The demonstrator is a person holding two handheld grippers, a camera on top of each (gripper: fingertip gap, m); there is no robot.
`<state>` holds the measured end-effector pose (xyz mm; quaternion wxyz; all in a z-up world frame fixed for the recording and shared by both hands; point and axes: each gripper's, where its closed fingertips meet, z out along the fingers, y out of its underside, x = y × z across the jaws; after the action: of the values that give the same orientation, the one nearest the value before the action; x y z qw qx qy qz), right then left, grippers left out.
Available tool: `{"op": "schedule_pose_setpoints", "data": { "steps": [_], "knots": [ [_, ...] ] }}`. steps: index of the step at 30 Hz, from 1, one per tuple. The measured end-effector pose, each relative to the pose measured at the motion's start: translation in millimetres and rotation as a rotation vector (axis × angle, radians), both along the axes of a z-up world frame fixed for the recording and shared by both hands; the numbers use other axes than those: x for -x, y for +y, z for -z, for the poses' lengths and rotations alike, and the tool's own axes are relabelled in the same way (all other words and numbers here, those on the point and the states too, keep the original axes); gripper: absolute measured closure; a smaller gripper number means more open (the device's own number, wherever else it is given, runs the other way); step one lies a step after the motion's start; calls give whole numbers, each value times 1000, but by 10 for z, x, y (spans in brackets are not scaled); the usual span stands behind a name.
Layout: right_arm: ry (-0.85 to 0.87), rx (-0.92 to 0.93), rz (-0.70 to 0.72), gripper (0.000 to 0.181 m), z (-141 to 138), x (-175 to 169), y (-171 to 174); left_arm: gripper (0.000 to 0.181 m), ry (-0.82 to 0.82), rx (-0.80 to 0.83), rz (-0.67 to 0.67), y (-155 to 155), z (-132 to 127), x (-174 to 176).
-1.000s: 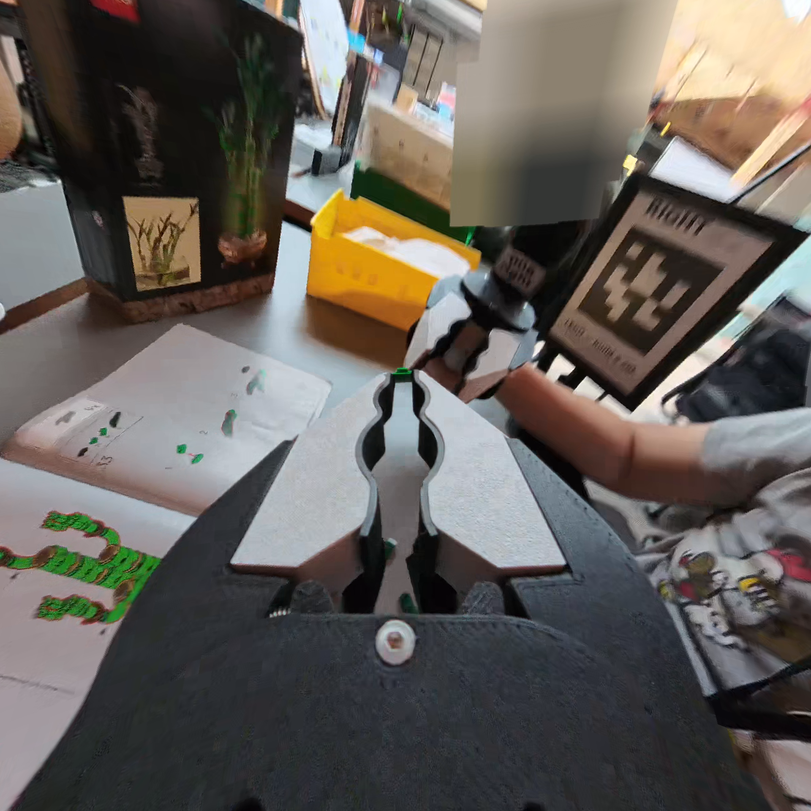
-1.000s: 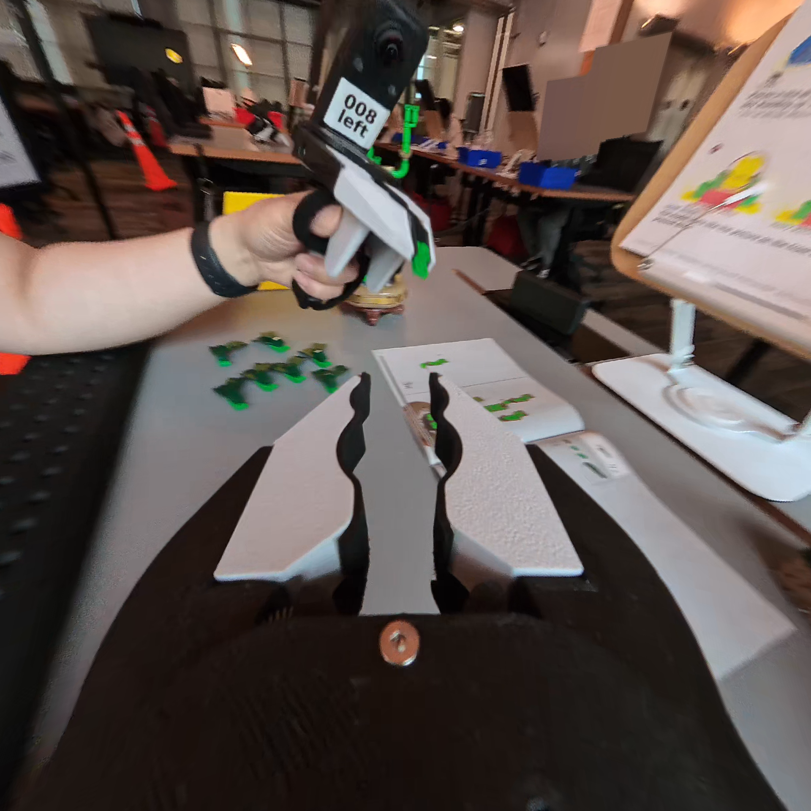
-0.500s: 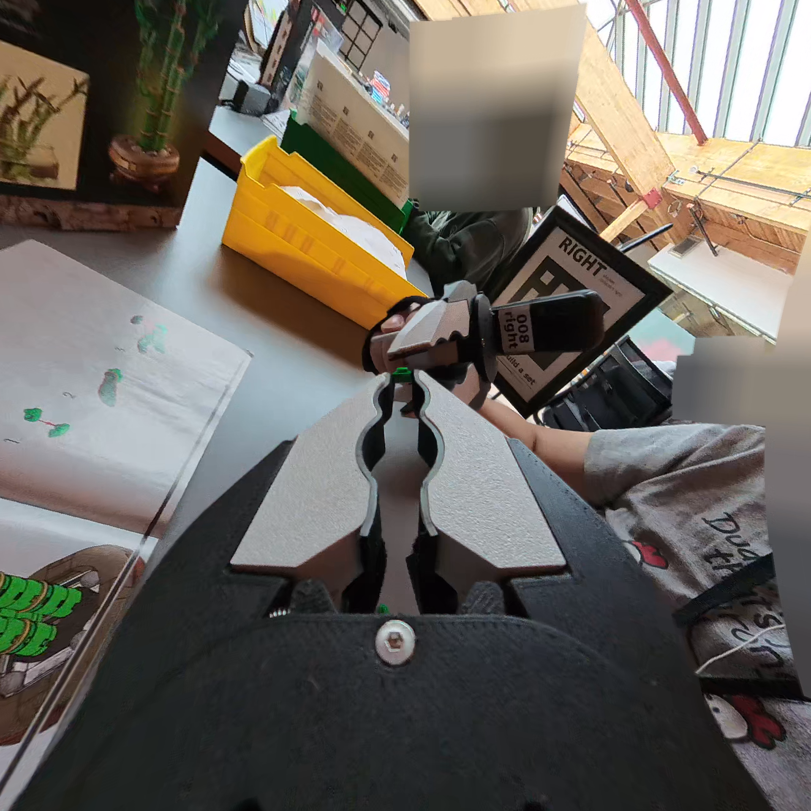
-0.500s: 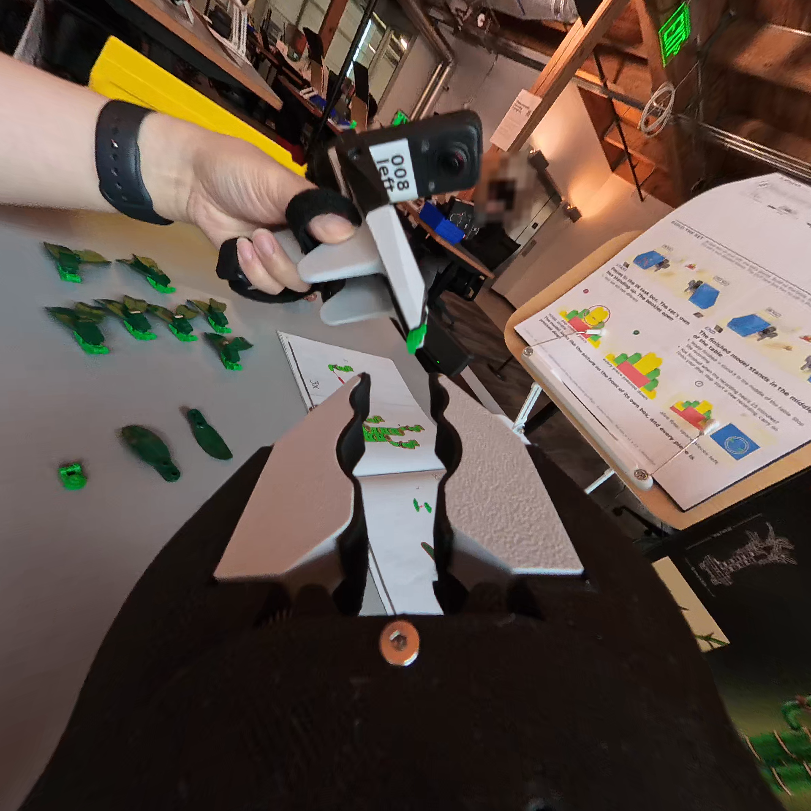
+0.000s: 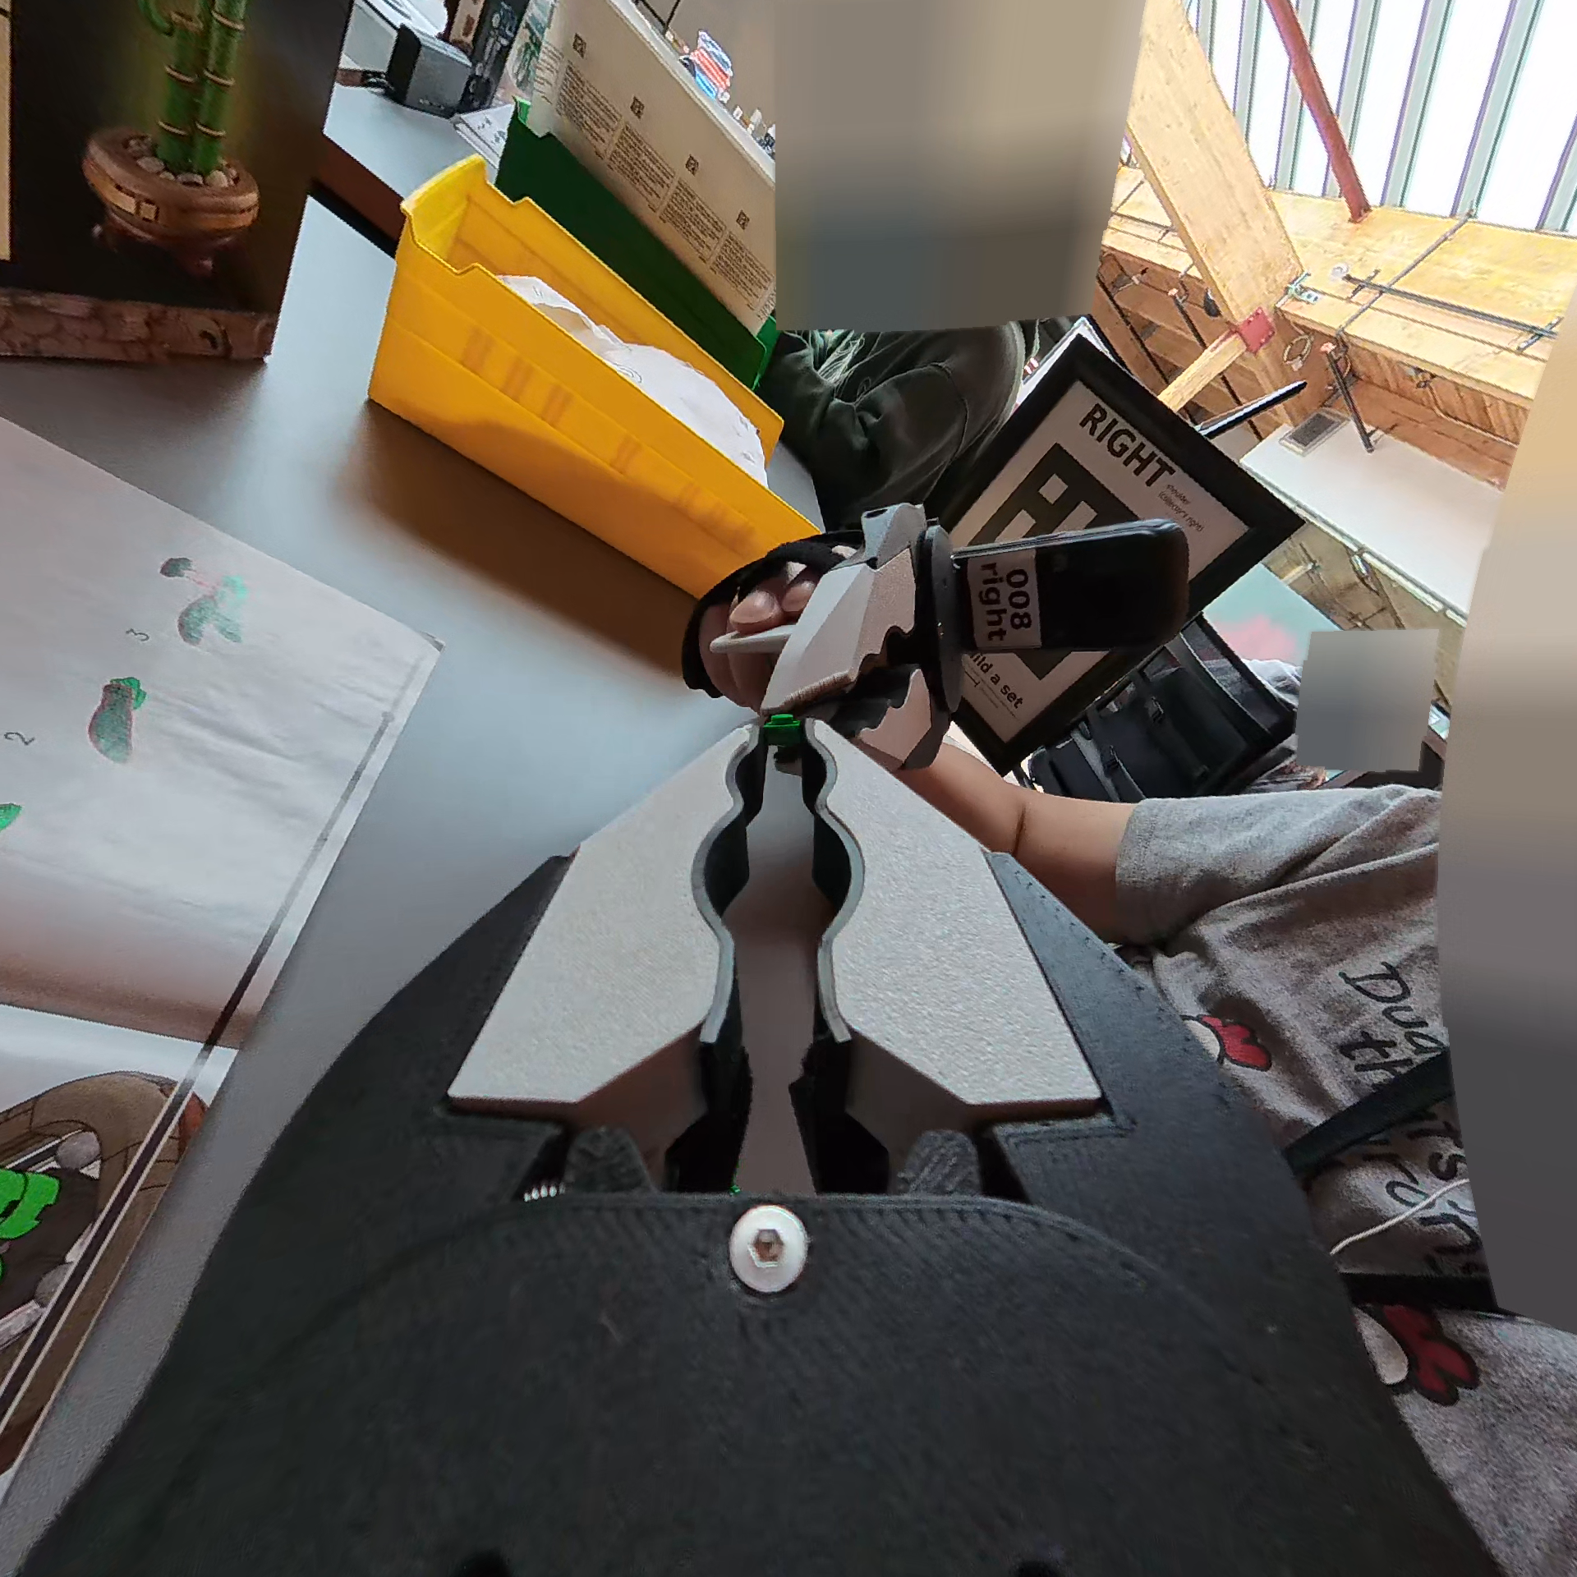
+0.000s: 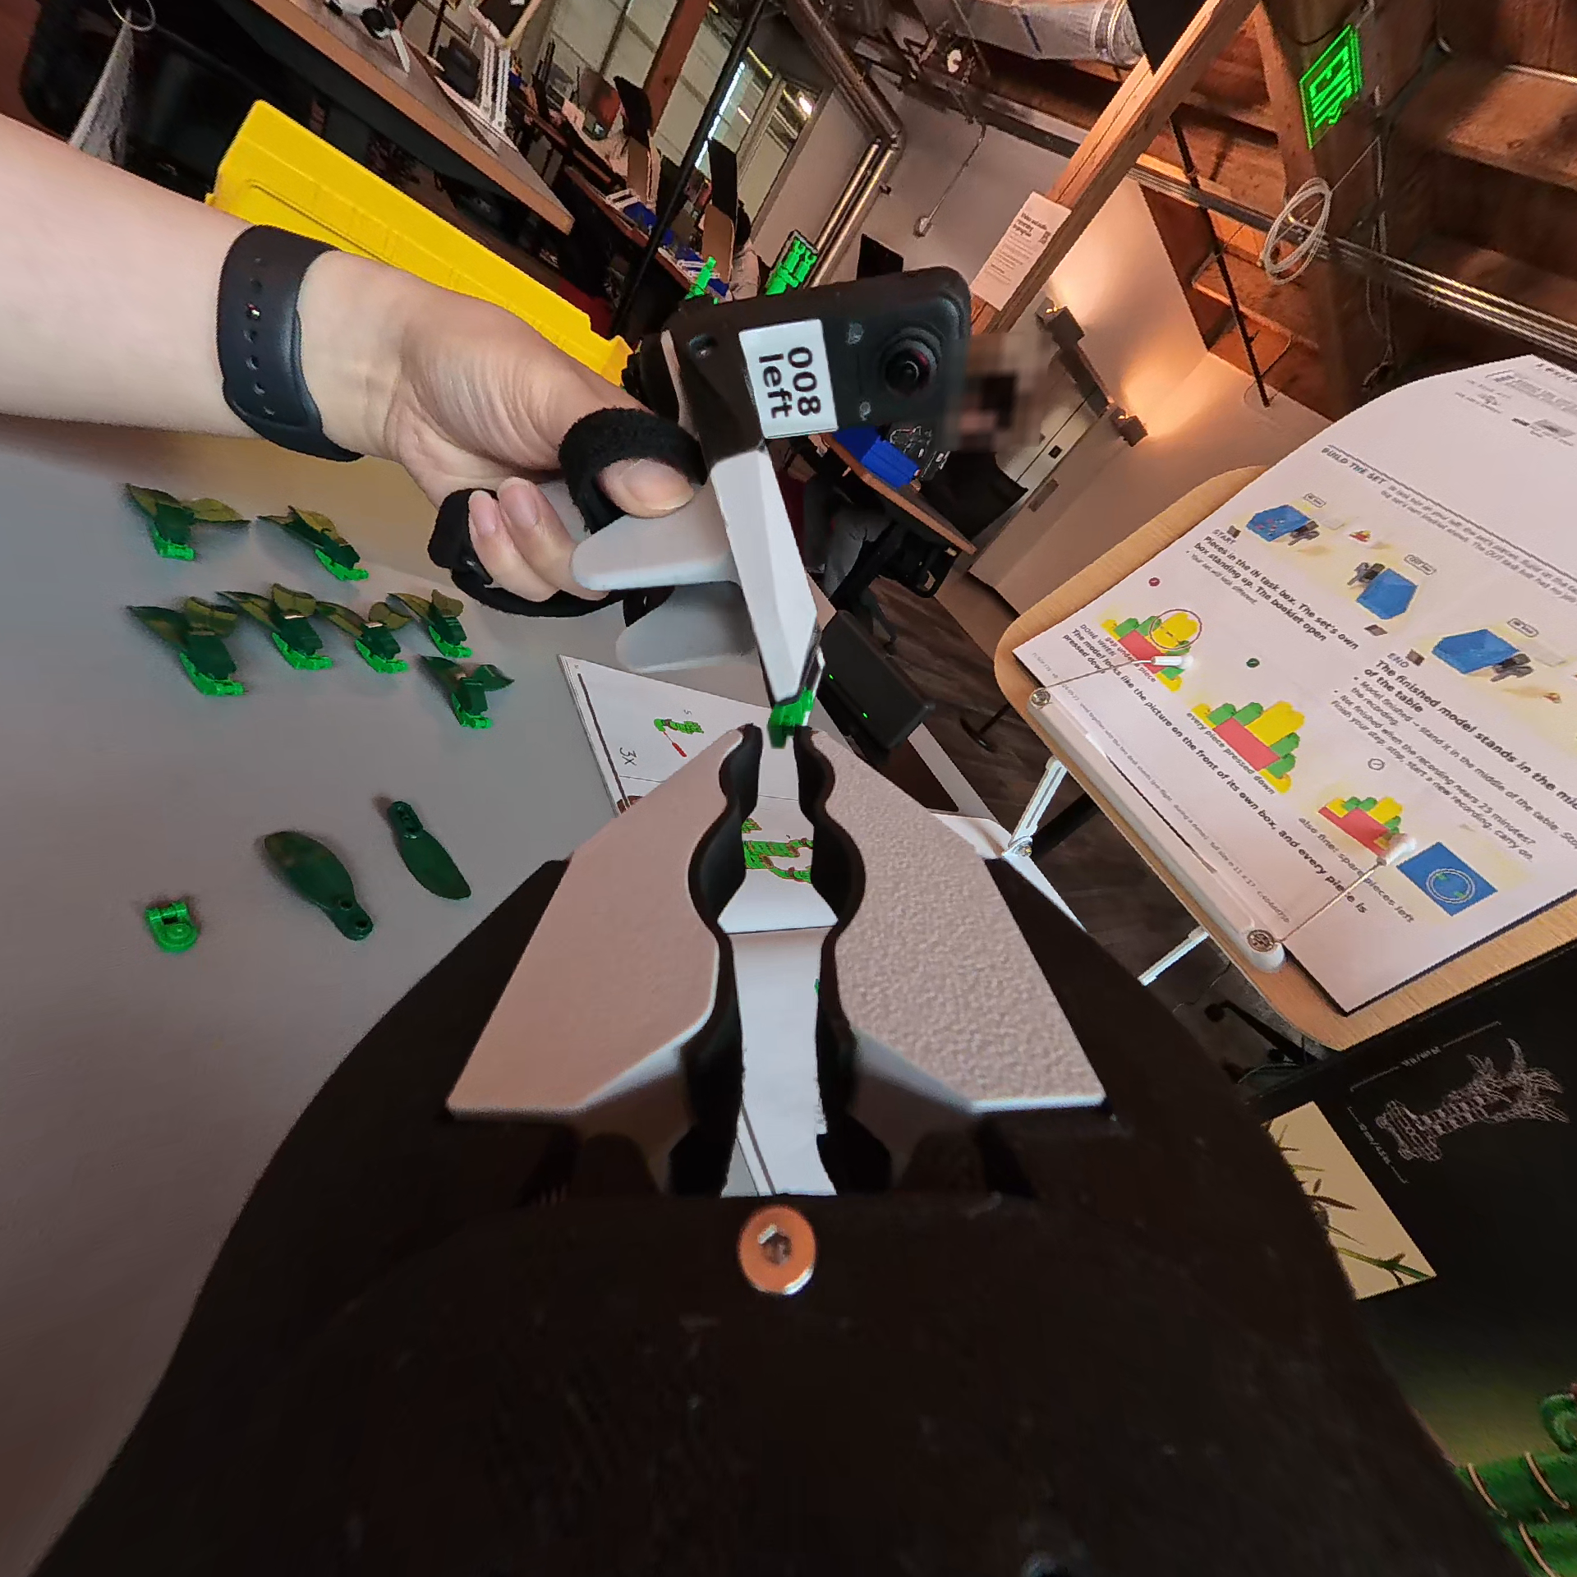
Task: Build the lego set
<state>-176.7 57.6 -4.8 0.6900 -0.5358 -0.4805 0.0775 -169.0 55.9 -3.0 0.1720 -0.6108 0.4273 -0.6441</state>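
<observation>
While the left gripper (image 5: 778, 744) pinches a small bright-green plastic lego piece (image 5: 780, 728) at its tips, the right gripper (image 6: 775, 741), parted, meets it; 8 leafy green assemblies (image 6: 294, 589) lie at 10 o'clock.

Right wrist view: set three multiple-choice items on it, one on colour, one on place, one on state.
1. The bin is: A blue; B yellow; C red.
2. The two loose dark leaves lie: A in the bin; B in the left gripper; C on the table.
3. The left gripper has its jaws: A shut on a small green piece; B wide open, empty; C shut on a dark leaf.
Key: B, its walls are plainly yellow; C, both lie flat on the grey top; A, the piece sits pinched at its tips.
</observation>
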Motion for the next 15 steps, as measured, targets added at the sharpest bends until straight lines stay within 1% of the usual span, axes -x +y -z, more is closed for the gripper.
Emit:
{"op": "schedule_pose_setpoints", "data": {
  "steps": [8,11,15],
  "knots": [
    [5,-13,6,178,-37,-10,-11,175,-12,5,16,-44,-24,-23],
    [-3,-13,3,178,-26,-9,-14,172,-2,-1,30,-75,-6,-35],
    [-6,-17,-6,178,-28,-6,-27,175,1,-25,29,-79,2,-37]
  ]
}}
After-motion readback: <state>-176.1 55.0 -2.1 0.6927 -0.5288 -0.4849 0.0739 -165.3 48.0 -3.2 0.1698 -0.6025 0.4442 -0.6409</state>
